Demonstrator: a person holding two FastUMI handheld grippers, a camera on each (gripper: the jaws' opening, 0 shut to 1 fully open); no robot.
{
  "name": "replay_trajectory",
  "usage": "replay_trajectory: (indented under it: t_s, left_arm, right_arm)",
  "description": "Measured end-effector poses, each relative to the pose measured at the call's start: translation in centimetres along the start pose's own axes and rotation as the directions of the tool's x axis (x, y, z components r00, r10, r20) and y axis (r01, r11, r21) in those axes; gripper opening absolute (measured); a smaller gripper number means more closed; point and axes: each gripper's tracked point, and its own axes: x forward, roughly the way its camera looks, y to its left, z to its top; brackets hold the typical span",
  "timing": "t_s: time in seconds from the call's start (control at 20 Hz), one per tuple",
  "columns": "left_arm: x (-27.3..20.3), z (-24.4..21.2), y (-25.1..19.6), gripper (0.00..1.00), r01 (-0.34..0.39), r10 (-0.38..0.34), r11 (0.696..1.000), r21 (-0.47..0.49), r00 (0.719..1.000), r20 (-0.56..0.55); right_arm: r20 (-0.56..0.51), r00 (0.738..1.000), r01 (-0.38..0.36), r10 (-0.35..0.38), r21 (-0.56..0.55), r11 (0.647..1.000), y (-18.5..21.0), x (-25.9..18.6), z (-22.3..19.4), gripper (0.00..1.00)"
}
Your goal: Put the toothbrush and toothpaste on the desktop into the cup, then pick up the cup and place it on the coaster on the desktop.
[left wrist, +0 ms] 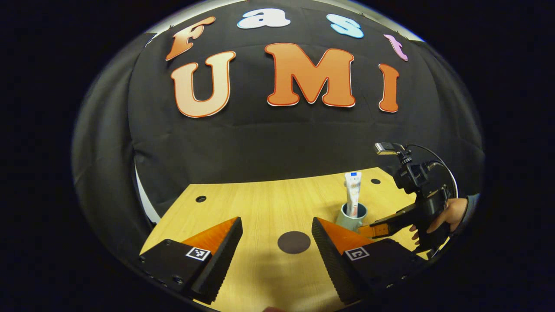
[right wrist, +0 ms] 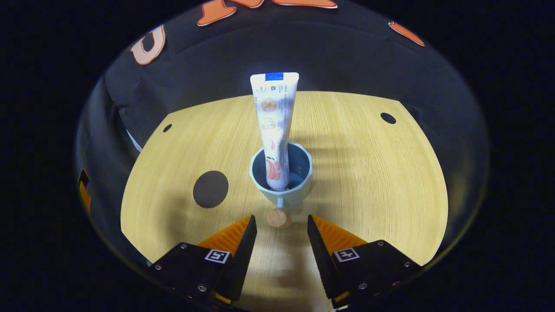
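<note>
With our right gripper (right wrist: 282, 227) gaping before the cup's (right wrist: 282, 190) handle, we feared a nudge toppling the tall toothpaste (right wrist: 274, 125).

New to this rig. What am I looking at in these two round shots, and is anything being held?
A person holds a two-finger gripper in each hand; each carries a fisheye camera looking along its own fingers. In the left gripper view, the left gripper is open over the light wooden desktop, with the other gripper and the hand holding it at the right. In the right gripper view, the right gripper is open, its fingers either side of the handle of the pale blue-green cup. A white toothpaste tube stands in the cup. A dark round coaster lies nearby. Nothing is held.
</note>
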Motion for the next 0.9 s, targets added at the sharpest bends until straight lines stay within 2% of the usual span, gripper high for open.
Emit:
replay_trajectory:
  t_s: [0.25,0.3,0.35,0.45,0.65,0.7,0.9]
  left_arm:
    - [-1.1,-1.5,1.9,0.96,-0.049,0.048,0.999,-0.004,0.998,-0.039]
    - [-1.2,-2.0,2.2,0.96,-0.054,0.053,0.998,-0.011,0.997,-0.049]
    - [-1.2,-2.3,2.2,0.96,-0.055,0.054,0.998,-0.02,0.997,-0.056]
    - [-1.4,-2.6,2.5,0.96,-0.064,0.062,0.998,-0.026,0.996,-0.067]
    - [-1.5,-3.3,3.2,0.96,-0.083,0.08,0.996,-0.036,0.993,-0.086]
    - [-1.5,-3.5,3.2,0.96,-0.085,0.081,0.996,-0.04,0.993,-0.091]
    - [-1.7,-3.9,3.8,0.96,-0.094,0.088,0.994,-0.048,0.991,-0.103]
  right_arm:
    - [-0.1,0.994,0.046,-0.043,0.029,0.999,-0.2,2.2,0.3,0.7]
    - [-0.116,0.992,0.062,-0.059,0.024,0.998,-0.4,2.6,0.4,0.67]
    - [-0.132,0.988,0.077,-0.074,0.019,0.997,-0.6,2.9,0.4,0.6]
    - [-0.158,0.984,0.085,-0.079,0.03,0.996,-0.5,3.5,0.3,0.59]
    - [-0.184,0.979,0.098,-0.084,0.064,0.993,0.1,4.1,-0.1,0.45]
    - [-0.173,0.98,0.104,-0.094,0.05,0.993,0.1,3.9,0.2,0.3]
    - [-0.16,0.981,0.112,-0.11,0.005,0.994,-0.2,4.1,0.5,0.2]
